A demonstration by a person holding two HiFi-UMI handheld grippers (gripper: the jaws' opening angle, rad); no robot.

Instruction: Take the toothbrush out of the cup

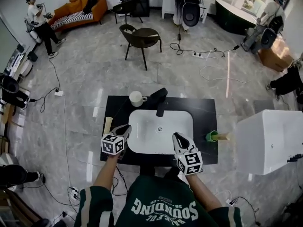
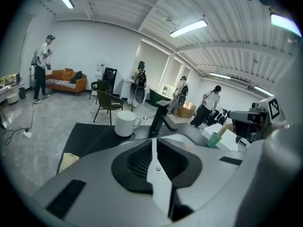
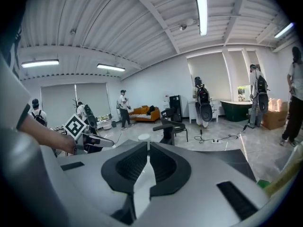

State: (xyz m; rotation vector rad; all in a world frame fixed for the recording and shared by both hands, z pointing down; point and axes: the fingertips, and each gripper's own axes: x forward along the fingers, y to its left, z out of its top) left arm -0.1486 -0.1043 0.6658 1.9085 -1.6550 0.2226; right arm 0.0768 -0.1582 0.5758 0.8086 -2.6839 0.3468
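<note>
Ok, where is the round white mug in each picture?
Head view: round white mug, near the middle, on the black counter.
Left gripper view: just left of centre.
Right gripper view: tiny, near the middle.
Shared landmark: the orange sofa, far behind the mug in all three.

Three views share faucet [image 1: 160, 98] (head overhead).

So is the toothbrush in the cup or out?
In. The toothbrush has its pale handle poking out of the green cup, which stands to the right of the sink.
</note>
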